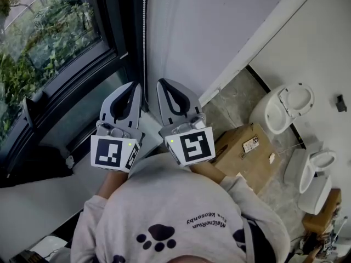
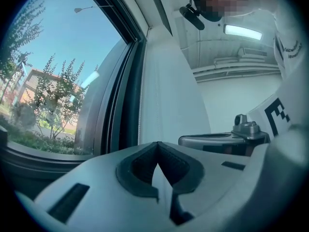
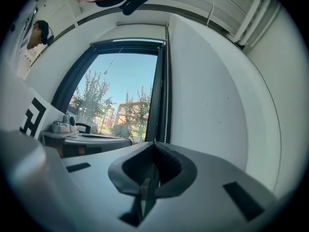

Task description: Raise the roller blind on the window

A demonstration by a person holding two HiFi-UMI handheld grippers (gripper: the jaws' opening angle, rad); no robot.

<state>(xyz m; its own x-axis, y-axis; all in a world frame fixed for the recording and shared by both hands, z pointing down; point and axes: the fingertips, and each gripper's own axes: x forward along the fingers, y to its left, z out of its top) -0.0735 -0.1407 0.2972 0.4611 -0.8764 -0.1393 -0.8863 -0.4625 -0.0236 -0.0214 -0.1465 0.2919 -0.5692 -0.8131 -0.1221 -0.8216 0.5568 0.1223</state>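
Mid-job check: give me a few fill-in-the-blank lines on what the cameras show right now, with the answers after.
1. The left gripper and the right gripper both have their jaws ___.
2. In the head view, the bead chain hangs beside the dark window frame, and its lower end shows ___ the two grippers.
3. On the floor, to the right of the cardboard box, stand white ___.

Missing words: shut; between; toilets

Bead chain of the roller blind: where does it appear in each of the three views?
Head view: bead chain top centre, beside the dark window frame.
Left gripper view: centre, just right of that frame.
Right gripper view: centre, just right of that frame.
Shared landmark: the dark window frame.
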